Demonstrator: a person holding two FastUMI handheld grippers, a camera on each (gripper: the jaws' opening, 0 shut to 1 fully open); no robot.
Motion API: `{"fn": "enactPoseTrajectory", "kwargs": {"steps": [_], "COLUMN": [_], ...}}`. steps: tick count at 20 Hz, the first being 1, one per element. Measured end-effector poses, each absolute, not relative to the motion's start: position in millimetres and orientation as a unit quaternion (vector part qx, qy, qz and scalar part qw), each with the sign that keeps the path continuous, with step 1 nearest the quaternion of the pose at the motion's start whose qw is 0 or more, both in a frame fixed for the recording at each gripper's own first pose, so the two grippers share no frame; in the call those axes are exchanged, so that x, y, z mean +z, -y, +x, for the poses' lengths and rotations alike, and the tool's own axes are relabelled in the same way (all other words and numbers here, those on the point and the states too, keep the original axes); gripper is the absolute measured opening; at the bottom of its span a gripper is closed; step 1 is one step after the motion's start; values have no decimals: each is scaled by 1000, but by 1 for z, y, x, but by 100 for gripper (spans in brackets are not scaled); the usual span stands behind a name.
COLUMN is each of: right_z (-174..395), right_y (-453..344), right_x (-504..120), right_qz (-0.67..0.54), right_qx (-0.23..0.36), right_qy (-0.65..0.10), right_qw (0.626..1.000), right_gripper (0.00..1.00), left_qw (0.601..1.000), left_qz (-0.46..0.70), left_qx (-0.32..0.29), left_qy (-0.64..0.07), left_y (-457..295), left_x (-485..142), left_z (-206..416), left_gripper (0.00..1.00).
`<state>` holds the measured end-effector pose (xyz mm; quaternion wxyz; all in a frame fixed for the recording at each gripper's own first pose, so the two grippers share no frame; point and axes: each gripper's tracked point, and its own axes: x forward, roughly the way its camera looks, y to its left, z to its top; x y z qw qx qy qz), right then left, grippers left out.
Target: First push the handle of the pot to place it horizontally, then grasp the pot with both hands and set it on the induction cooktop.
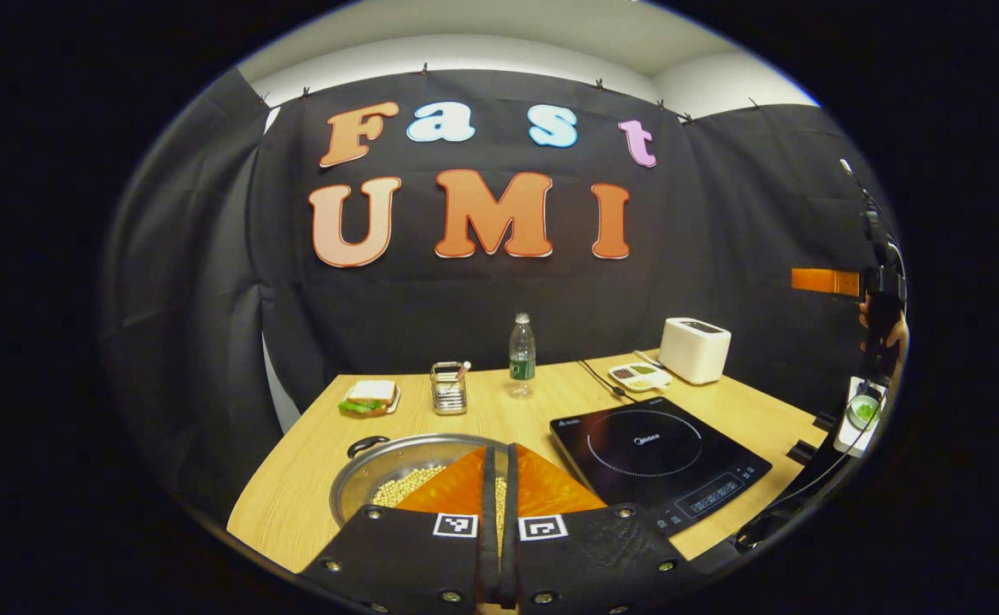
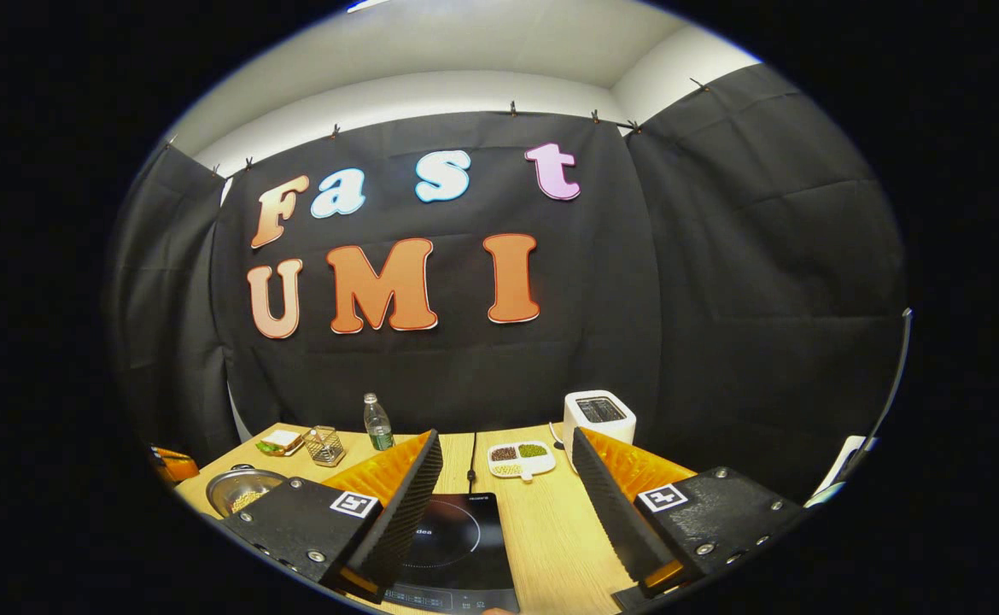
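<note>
Left claw [image 1: 498, 478]: fingers closed together, nothing between them, hovering over the near rim of the round steel pot [image 1: 397, 465]. Pot sits on the light wooden bench [image 1: 551, 401] at its near left, just beside the cooktop and not on it. Pale beans fill its bottom. One black loop handle [image 1: 366, 445] shows on the pot's far-left rim.

Right claw [image 2: 506, 504]: fingers spread wide, empty, above the bench with the flat black induction cooktop [image 2: 452, 534] below and between them. In the right gripper view the pot [image 2: 245, 491] sits at far left, partly behind the left finger.

Flat black induction cooktop [image 1: 660, 451] lies right of the pot in the left gripper view, with its control strip along the near edge. Its black cable [image 1: 595, 376] runs toward the back of the bench.

Mid bench, left to right: sandwich on a small plate [image 1: 370, 397], wire-mesh metal holder [image 1: 449, 387], clear plastic bottle with green label [image 1: 522, 354].

Further right: white divided dish of grains [image 1: 639, 375], then white toaster [image 1: 694, 348] at the back right.

The other claw, with the hand holding it [image 1: 884, 329], is raised at the right edge of the left gripper view.
</note>
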<state>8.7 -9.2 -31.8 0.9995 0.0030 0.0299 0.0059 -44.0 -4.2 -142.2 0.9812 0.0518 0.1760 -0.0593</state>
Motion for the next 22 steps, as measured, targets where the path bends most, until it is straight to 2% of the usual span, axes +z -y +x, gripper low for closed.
{"fn": "enactPoseTrajectory", "kwargs": {"steps": [1, 2, 7, 8, 9, 10, 13, 14, 15, 16, 17, 18, 22], "right_z": [9, 9, 12, 12, 12, 13, 15, 15, 15, 15, 15, 15, 15], "right_y": [9, 9, 8, 8, 9, 8, 8, 8, 7, 8, 9, 11, 12], "right_x": [-33, -34, -42, -43, -44, -46, -52, -54, -56, -58, -59, -60, -66], "right_qz": [4, 4, 4, 4, 4, 5, 9, 10, 10, 11, 11, 12, 16], "right_qx": [7, 7, 8, 7, 7, 7, 8, 9, 10, 10, 9, 7, 7], "right_qy": [-31, -33, -42, -44, -45, -46, -52, -55, -57, -60, -61, -63, -68], "right_qw": [999, 999, 999, 999, 999, 999, 999, 998, 998, 998, 998, 998, 998], "right_gripper": [100, 95, 95, 100, 100, 95, 95, 100, 100, 95, 100, 95, 95], "left_qw": [979, 977, 966, 963, 960, 958, 951, 949, 947, 944, 942, 940, 932], "left_qz": [56, 59, 62, 62, 60, 57, 51, 48, 45, 42, 42, 40, 30], "left_qx": [-58, -58, -56, -57, -60, -64, -69, -72, -75, -77, -77, -75, -76], "left_qy": [-186, -196, -245, -255, -265, -275, -296, -302, -309, -317, -324, -330, -354], "left_y": [1, 0, -6, -6, -5, -4, 0, 2, 4, 5, 5, 4, 6], "left_x": [-150, -157, -194, -200, -208, -214, -234, -239, -245, -252, -258, -265, -286], "left_z": [-50, -56, -80, -84, -88, -90, -96, -100, -103, -106, -108, -109, -116], "left_gripper": [3, 3, 3, 3, 3, 3, 3, 3, 3, 3, 3, 3, 2]}}
